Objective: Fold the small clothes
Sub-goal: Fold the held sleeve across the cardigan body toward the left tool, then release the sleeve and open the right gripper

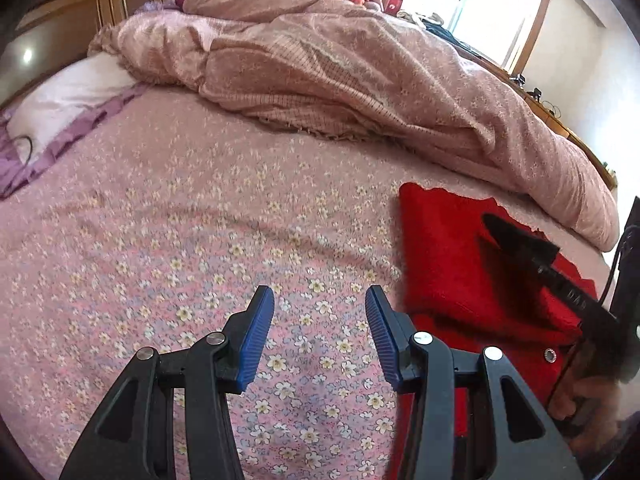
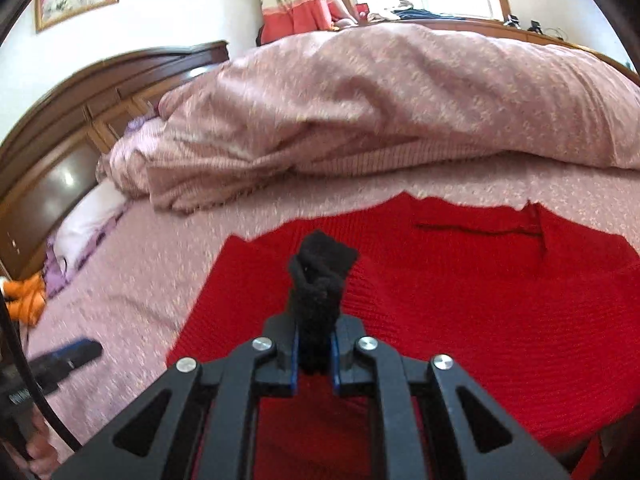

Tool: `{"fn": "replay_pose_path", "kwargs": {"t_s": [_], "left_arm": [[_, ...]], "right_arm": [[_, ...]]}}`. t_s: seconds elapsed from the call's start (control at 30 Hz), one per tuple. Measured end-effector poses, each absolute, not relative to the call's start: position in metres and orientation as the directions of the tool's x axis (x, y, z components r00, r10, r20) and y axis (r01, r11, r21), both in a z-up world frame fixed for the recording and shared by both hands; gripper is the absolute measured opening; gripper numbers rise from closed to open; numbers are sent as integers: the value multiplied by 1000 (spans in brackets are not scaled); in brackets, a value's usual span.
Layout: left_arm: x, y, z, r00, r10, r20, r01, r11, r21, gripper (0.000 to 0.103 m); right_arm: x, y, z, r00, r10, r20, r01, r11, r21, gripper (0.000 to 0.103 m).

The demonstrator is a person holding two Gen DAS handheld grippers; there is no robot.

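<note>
A red knitted garment (image 2: 460,292) lies flat on the flowered bedsheet (image 1: 192,240); it also shows at the right in the left wrist view (image 1: 444,256). My right gripper (image 2: 315,350) is shut on a small black knitted piece (image 2: 320,276), bunched and sticking up between the blue pads, held over the red garment. My left gripper (image 1: 320,332) is open and empty, over the bare sheet just left of the red garment. The right gripper shows in the left wrist view (image 1: 560,280) above the red garment.
A rumpled pink quilt (image 1: 340,72) is heaped across the far side of the bed. A white pillow (image 1: 68,96) and purple cloth lie at the far left by the wooden headboard (image 2: 60,140). An orange item (image 2: 26,296) lies at the left edge.
</note>
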State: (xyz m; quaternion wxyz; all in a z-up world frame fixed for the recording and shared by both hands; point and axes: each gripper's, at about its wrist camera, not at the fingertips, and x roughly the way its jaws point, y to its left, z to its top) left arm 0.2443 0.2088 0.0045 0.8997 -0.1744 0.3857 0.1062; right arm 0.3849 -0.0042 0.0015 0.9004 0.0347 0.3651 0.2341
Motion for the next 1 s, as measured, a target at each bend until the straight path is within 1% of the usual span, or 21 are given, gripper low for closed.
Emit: {"fn": "replay_pose_path", "kwargs": {"t_s": [0.17,0.3,0.47,0.5,0.53,0.6,0.63,0.67,0.73,0.8,0.87,0.9,0.93,1.0], "left_arm": [[245,203,5,677,68,-733,-301,934,-192,41],[250,202,1,660,58,-749,-299,935,-191,41],[250,197,2,664,54,-746,-289,938,-190,41],[251,196,3,667,47,-744,-286,938,-197,41],[252,196,3,668,40,-743,-283,937,-204,41],[253,194,3,669,23,-743,-276,935,-220,41],[253,193,3,671,19,-741,-273,936,-223,41],[253,191,4,674,17,-738,-268,937,-223,41],[252,185,5,683,18,-730,-253,944,-213,41],[249,178,6,692,14,-721,-229,952,-202,41],[246,171,7,698,5,-716,-204,960,-192,41],[243,166,9,708,-11,-706,-182,963,-197,41],[241,164,11,718,-25,-696,-168,964,-208,41],[236,160,18,741,-70,-668,-142,956,-258,41]], "right_arm": [[382,-1,-8,621,436,-652,-389,893,226,11],[378,-10,3,640,468,-610,-395,881,262,11],[379,-9,5,624,465,-628,-425,876,227,11],[379,-8,3,614,467,-636,-435,873,221,14],[379,-7,1,599,475,-644,-442,868,229,19],[378,-5,-2,562,501,-658,-456,852,258,24],[375,-4,0,555,521,-648,-469,840,274,30],[371,-5,4,551,546,-631,-484,825,291,39],[362,-8,14,525,618,-585,-522,777,352,48],[353,-16,27,522,651,-551,-533,753,386,50],[342,-29,37,529,656,-539,-530,751,394,52],[333,-41,43,539,651,-534,-527,756,388,54],[328,-49,46,547,646,-532,-527,760,381,57],[313,-74,54,570,624,-534,-516,778,358,58]]}}
